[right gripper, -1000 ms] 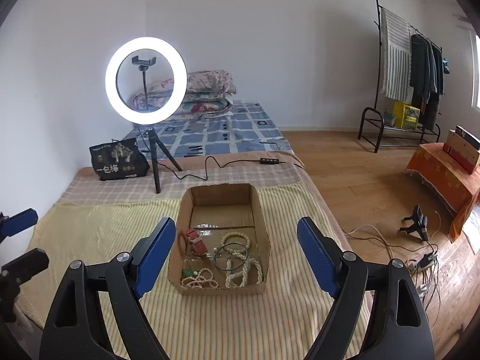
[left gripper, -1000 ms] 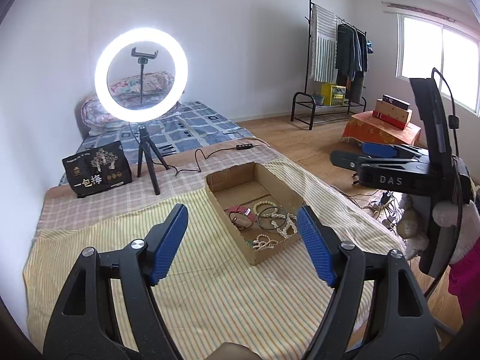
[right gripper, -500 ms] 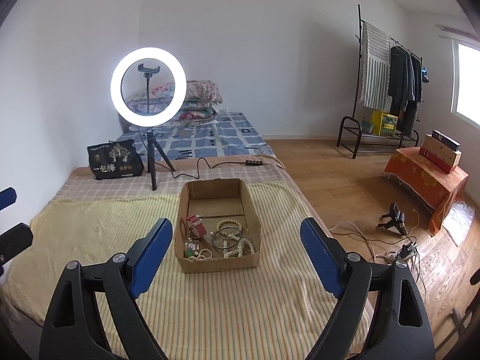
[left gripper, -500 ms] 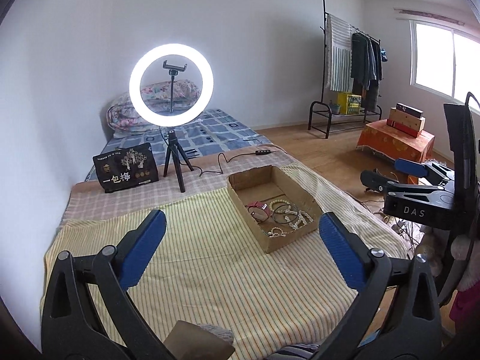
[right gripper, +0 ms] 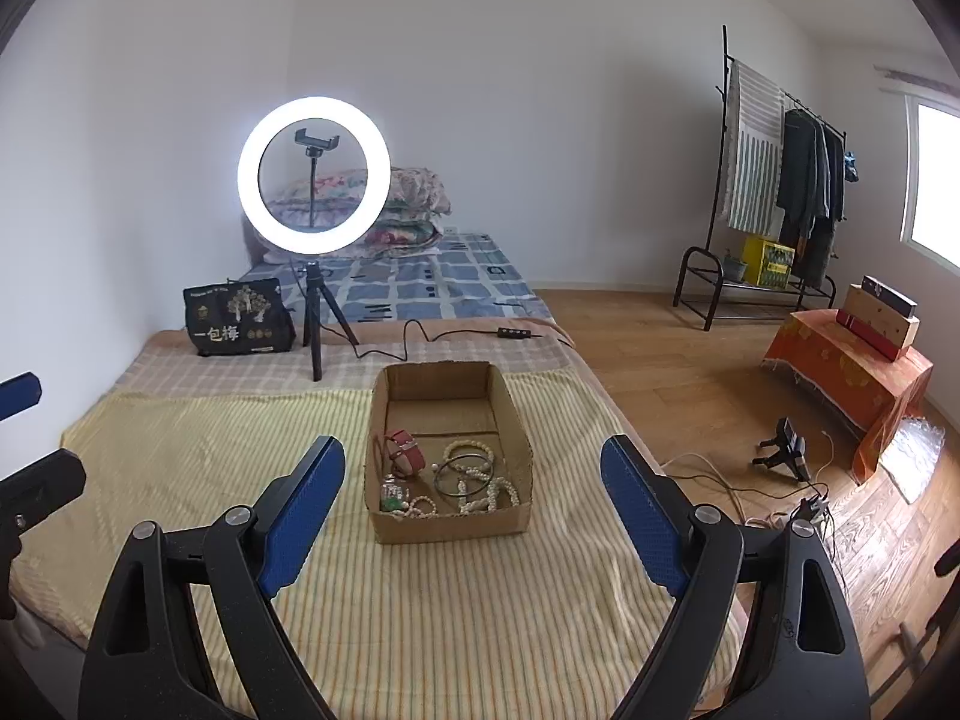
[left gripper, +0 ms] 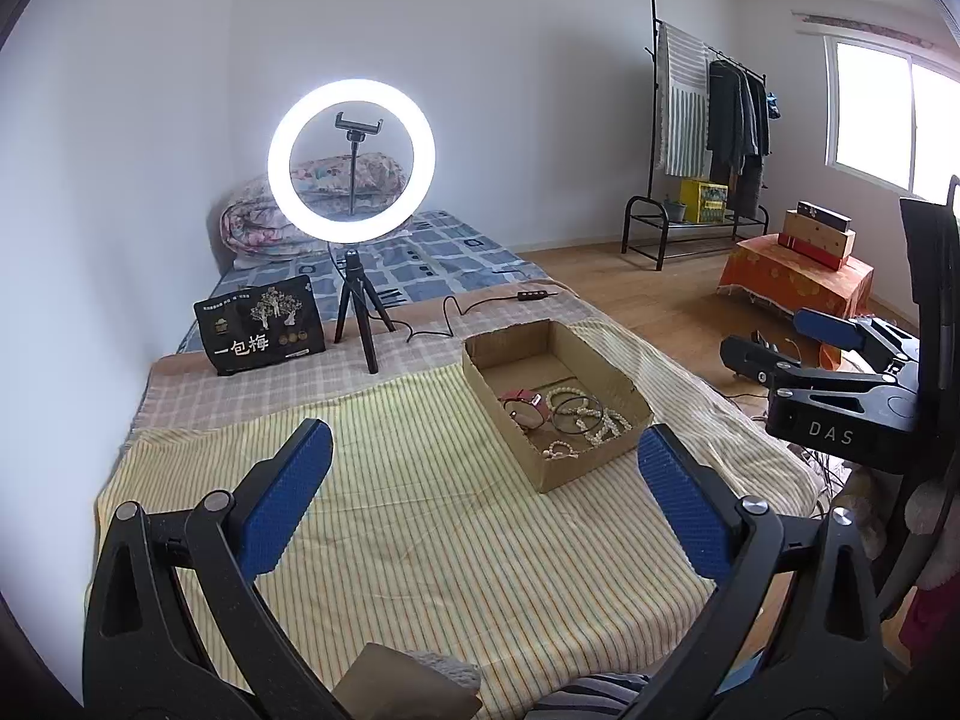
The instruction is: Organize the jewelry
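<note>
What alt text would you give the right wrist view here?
An open claw hangs above a striped yellow blanket, empty, aimed at a cardboard box holding a red watch, bead bracelets and a dark bangle. Behind stand a lit ring light and a black bag.

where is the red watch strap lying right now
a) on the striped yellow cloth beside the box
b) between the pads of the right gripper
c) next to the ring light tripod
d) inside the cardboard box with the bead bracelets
d: the red watch strap lies on the floor of the cardboard box, near its left wall, beside the bead bracelets; the right gripper is open and holds nothing.
</note>
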### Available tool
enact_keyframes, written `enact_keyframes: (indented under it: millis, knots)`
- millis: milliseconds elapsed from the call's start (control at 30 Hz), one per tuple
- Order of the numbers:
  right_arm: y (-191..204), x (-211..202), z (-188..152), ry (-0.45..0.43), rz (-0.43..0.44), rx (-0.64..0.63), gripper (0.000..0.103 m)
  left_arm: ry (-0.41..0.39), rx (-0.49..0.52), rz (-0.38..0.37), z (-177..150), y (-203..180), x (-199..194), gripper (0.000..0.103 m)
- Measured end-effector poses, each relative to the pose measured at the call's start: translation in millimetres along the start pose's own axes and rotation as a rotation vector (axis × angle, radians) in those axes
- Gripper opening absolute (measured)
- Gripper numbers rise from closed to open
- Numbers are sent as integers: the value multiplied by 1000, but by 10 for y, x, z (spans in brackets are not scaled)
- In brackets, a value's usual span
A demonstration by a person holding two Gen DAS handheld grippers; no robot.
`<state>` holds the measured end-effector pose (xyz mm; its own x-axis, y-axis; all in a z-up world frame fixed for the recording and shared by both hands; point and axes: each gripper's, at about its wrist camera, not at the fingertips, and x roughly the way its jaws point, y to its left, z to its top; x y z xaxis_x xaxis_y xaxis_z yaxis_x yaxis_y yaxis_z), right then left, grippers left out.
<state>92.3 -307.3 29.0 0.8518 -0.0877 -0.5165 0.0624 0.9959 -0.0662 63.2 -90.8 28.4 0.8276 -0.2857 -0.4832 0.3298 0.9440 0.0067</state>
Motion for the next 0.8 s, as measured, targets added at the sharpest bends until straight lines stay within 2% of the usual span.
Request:
enact_keyframes:
  millis: [800]
  knots:
    - [45, -50, 9, -2, 7, -8, 87, -10, -12, 0, 3, 45, -33, 103]
